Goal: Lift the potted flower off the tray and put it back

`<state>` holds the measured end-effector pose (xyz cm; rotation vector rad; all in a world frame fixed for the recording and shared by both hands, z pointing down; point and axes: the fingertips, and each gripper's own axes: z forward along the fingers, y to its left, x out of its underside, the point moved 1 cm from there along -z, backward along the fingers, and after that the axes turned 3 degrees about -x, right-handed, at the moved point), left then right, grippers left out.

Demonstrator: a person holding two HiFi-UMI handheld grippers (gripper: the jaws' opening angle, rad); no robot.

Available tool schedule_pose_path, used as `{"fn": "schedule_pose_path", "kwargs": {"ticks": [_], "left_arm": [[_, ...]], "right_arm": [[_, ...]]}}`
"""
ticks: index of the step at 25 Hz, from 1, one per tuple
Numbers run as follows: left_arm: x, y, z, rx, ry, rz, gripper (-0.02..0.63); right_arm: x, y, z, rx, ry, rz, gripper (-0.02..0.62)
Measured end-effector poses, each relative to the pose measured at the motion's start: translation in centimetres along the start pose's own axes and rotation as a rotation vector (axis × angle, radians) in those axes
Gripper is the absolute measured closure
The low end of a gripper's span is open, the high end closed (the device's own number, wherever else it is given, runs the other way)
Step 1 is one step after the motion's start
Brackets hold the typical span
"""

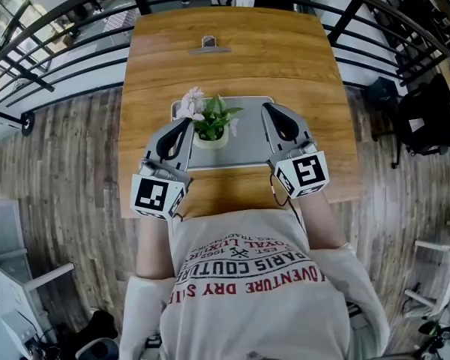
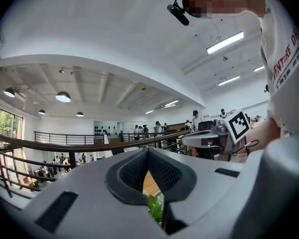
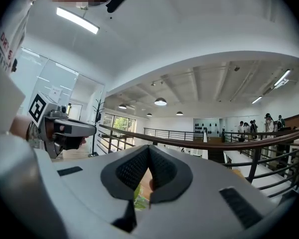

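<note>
Looks down on a wooden tabletop with a grey tray lying near its front edge. Finds the flower upright in a pale pot on the tray's left half, with a pink bloom leaning toward the back left corner. Holds the left hand-held gripper level and just beside the pot's left side, jaws pressed together at the tips and pinching nothing; cannot tell from above whether it touches the leaves. Shows, in the left gripper view, a green leaf and a strip of wood through the slit under those closed tips. Holds the right hand-held gripper level over the tray's right edge, apart from the pot, jaws likewise pressed together and empty. Catches a sliver of green below the tips in the right gripper view too. Leaves a metal clip at the tabletop's far end, well apart from the tray. Takes in a dark railing curving beyond the tabletop.
</note>
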<state>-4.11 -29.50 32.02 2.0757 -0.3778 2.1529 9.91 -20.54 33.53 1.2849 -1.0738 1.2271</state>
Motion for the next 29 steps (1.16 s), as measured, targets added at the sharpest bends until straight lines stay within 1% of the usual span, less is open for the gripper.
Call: {"fn": "schedule_pose_path", "kwargs": {"ticks": [6, 10, 15, 18, 23, 29], "left_arm": [[0.2, 0.1, -0.1, -0.002, 0.01, -0.006, 0.594], [0.2, 0.3, -0.2, -0.016, 0.013, -0.016, 0.594], [0.3, 0.5, -0.1, -0.026, 0.028, -0.022, 0.594], [0.4, 0.4, -0.1, -0.025, 0.035, -0.018, 0.594], [0.6, 0.5, 0.0, -0.035, 0.064, 0.004, 0.594], [0.2, 0.4, 0.5, -0.031, 0.063, 0.01, 0.594]], "right_arm": [[0.0, 0.4, -0.2, -0.021, 0.011, 0.001, 0.569], [0.1, 0.6, 0.0, -0.037, 0.021, 0.002, 0.569], [-0.1, 0.3, -0.1, -0.019, 0.003, 0.005, 0.569], [0.0, 0.2, 0.0, -0.024, 0.006, 0.004, 0.569], [0.2, -0.3, 0.2, -0.009, 0.008, 0.0, 0.569], [0.2, -0.7, 0.2, -0.002, 0.012, 0.0, 0.569]]}}
